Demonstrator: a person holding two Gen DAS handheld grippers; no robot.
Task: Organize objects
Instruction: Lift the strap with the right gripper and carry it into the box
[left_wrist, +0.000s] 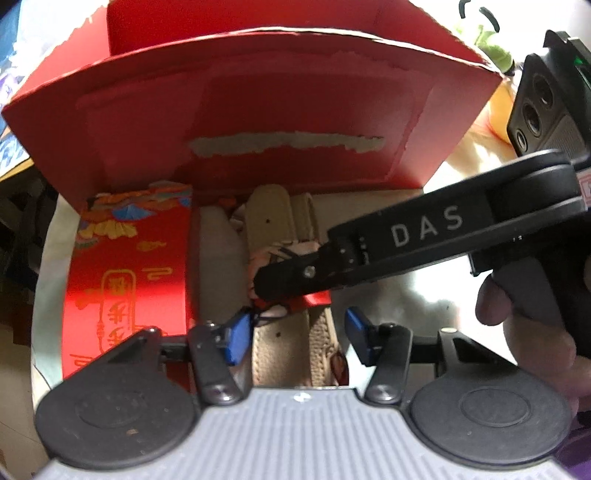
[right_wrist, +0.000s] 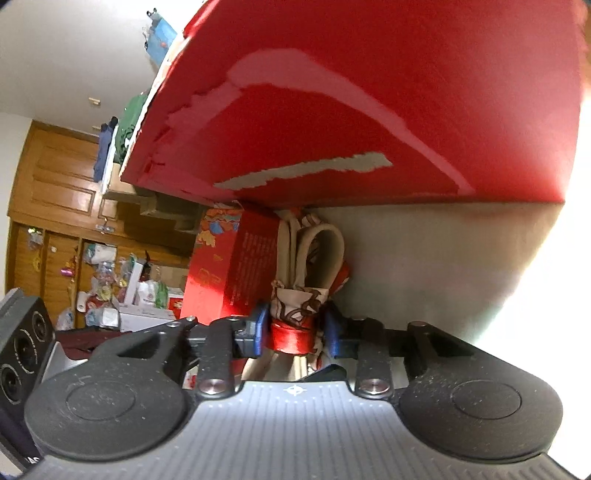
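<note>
An open red box (left_wrist: 122, 147) holds a red gold-printed carton (left_wrist: 129, 277) on its left side. Beside the carton lies a beige strap bundle (left_wrist: 273, 218) wrapped in patterned cloth and a red band (right_wrist: 291, 338). My right gripper (right_wrist: 295, 332) is shut on the bundle at the red band. In the left wrist view the right gripper (left_wrist: 280, 284) reaches in from the right over the bundle. My left gripper (left_wrist: 297, 338) is open just above the strap, its blue pads (left_wrist: 236, 338) on either side without touching it.
The box's raised red lid (right_wrist: 369, 110) with torn paper patches hangs over the contents. A hand (left_wrist: 532, 332) holds the right gripper's handle. Wooden cabinets (right_wrist: 55, 177) and cluttered shelves (right_wrist: 110, 288) stand to the left. A green plush toy (left_wrist: 491, 40) sits behind the box.
</note>
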